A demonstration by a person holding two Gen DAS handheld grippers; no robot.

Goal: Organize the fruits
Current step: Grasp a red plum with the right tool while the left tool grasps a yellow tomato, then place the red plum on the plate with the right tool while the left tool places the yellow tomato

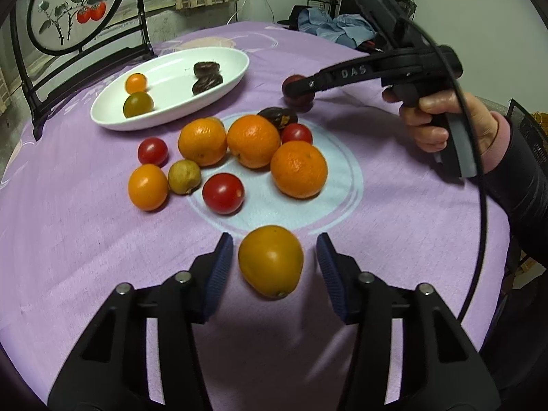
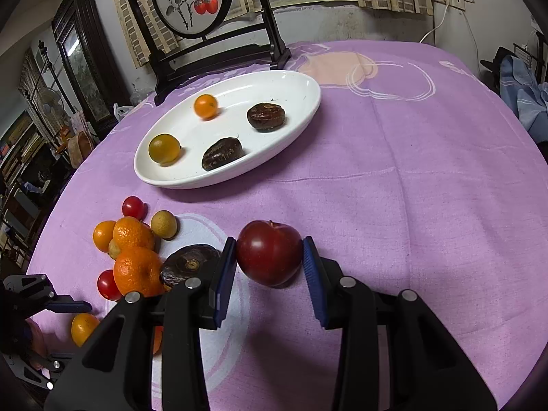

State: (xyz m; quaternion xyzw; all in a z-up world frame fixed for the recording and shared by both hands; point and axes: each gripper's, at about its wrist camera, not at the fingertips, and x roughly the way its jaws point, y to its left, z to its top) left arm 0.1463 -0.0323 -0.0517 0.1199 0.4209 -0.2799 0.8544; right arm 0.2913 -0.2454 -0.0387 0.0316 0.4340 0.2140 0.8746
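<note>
Left wrist view: left tongs (image 1: 270, 257) wide open, pads either side of a yellow-orange tomato (image 1: 270, 261) on the purple cloth of the table (image 1: 394, 222), gap visible on both sides, nothing gripped. Beyond it a loose cluster: three mandarins (image 1: 253, 140), red cherry tomatoes (image 1: 223, 193), an orange tomato (image 1: 148, 187), a small greenish fruit (image 1: 184, 176), one dark water chestnut (image 1: 279, 117). This view alone shows the right hand (image 1: 448, 126) on its handle, side-on.

Right wrist view: right tongs (image 2: 269, 257) closed onto a dark red plum (image 2: 269, 251), both blue pads touching its sides; whether the plum is lifted or resting on the cloth cannot be told. From the left wrist it is mostly hidden by the tong arm.

White oval plate (image 2: 301, 78) at far side: two small orange-yellow tomatoes (image 2: 164, 149) and two dark water chestnuts (image 2: 266, 116), clearer here. A painted screen (image 2: 193, 0) stands behind the plate.
</note>
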